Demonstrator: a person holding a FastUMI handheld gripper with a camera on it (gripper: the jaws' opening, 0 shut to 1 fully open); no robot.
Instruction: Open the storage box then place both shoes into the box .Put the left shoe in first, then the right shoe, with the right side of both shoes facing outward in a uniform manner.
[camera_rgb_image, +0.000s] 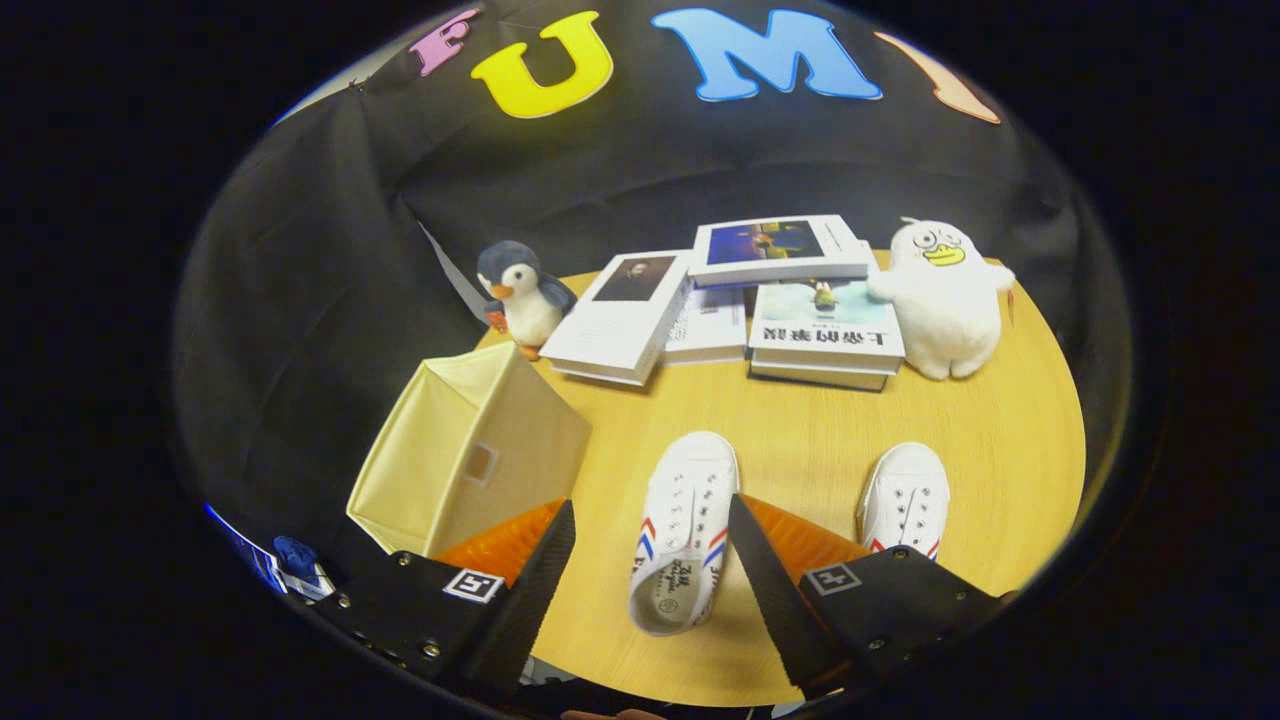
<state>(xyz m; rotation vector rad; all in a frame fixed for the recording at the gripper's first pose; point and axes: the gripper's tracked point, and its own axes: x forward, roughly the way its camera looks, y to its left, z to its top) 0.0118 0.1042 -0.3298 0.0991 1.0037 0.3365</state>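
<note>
A handheld tool (650, 530) hangs above a round wooden table (800, 420), its two fingers spread wide and released, grasping nothing. Between the fingers lies a white shoe (683, 530) with red and blue stripes on its side, toe pointing to 12 o'clock and the open heel nearest the tool; neither finger touches it. A second white shoe (905, 500) rests at 3 o'clock from the first, apart from it, its heel end hidden behind the right finger.

The storage box (470, 460), a pale cream fabric cube, sits at 9 o'clock from the striped shoe, near the table's edge and partly behind the left finger. It stands tilted in the fisheye view, and whether its lid is open or closed cannot be told from this angle.

Beyond the shoes, at 12 o'clock, several books (740, 300) lie spread and stacked across the far side of the table. A plush penguin (522, 295) stands upright at the 9 o'clock end of the books, just behind the box's far corner. A white plush duck (945, 300) sits at the 3 o'clock end, touching the nearest stack. Black cloth (300, 300) backs the scene.
</note>
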